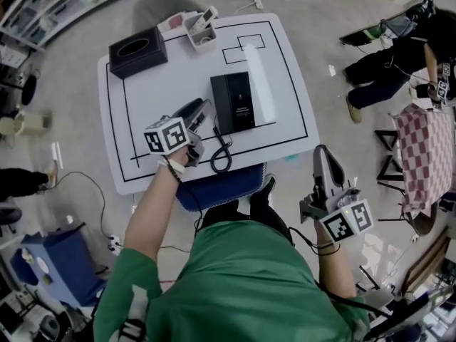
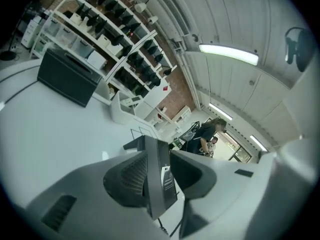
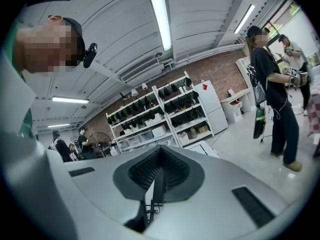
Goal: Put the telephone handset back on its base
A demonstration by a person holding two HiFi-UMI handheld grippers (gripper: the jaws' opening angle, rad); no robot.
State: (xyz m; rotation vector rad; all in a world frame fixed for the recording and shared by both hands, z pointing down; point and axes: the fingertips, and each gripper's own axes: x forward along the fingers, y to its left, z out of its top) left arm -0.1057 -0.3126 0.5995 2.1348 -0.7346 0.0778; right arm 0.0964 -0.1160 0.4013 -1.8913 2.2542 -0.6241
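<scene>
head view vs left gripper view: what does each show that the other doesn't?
Head view only: the right gripper, off the table past its near right corner, and the person's green shirt. Left gripper view only: the jaws closed on the handset, plus wall shelves and a ceiling light. Both: the white table and the black box on it.

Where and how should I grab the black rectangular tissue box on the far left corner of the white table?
Take the black rectangular tissue box from above, probably, jaws across its shorter width, one on each long side wall. Those walls look flat and free, while the top has an oval opening.
</scene>
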